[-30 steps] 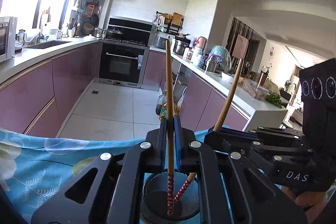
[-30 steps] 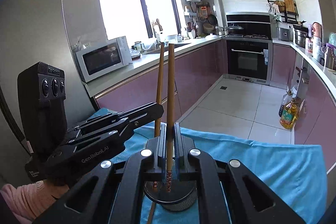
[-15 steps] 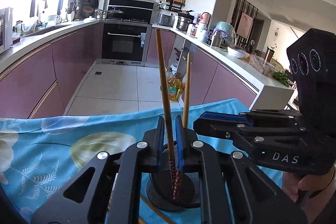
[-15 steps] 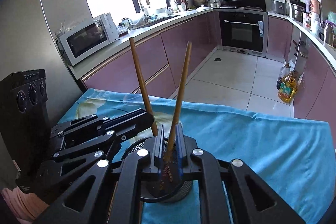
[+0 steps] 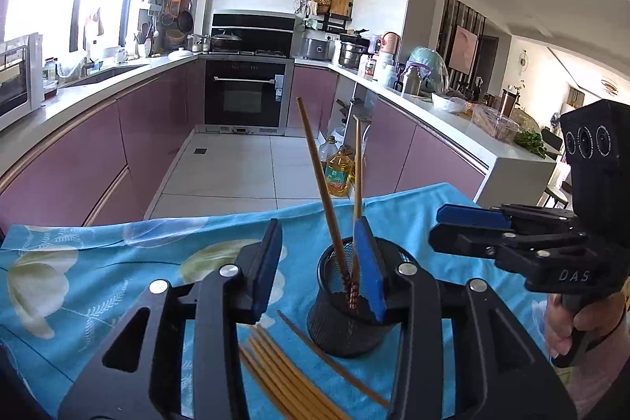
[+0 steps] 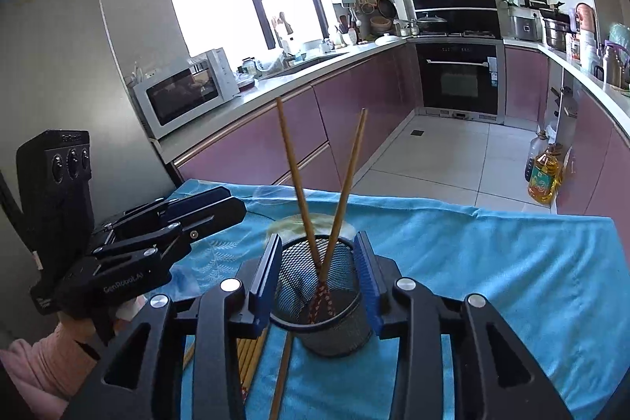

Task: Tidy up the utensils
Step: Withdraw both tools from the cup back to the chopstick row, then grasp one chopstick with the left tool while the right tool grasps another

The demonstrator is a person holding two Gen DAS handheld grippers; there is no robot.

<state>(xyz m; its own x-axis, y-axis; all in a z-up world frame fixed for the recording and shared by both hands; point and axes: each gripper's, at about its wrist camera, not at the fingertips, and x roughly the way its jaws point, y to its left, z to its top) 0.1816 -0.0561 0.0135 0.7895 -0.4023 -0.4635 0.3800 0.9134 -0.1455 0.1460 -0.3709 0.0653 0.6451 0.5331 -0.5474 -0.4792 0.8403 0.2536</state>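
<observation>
A black mesh holder (image 5: 346, 306) (image 6: 321, 298) stands on the blue cloth. Two wooden chopsticks (image 5: 321, 184) (image 6: 293, 168) stand in it, crossed at their red-patterned ends. My left gripper (image 5: 319, 266) is open and empty, its right finger in front of the holder's rim. My right gripper (image 6: 319, 274) is open and empty, with the holder seen between its fingers. Several loose chopsticks (image 5: 283, 369) (image 6: 252, 353) lie on the cloth in front of the holder. Each gripper shows in the other's view, the right (image 5: 468, 223) and the left (image 6: 212, 207).
The blue floral cloth (image 5: 98, 262) (image 6: 512, 262) covers the table, whose far edge drops to a tiled kitchen floor. Purple cabinets, an oven and a microwave (image 6: 185, 89) stand beyond. An oil bottle (image 5: 338, 172) sits on the floor.
Both grippers have opened and let go of their chopsticks, which now stand free in the holder. Both grippers have pulled back and up a little.
</observation>
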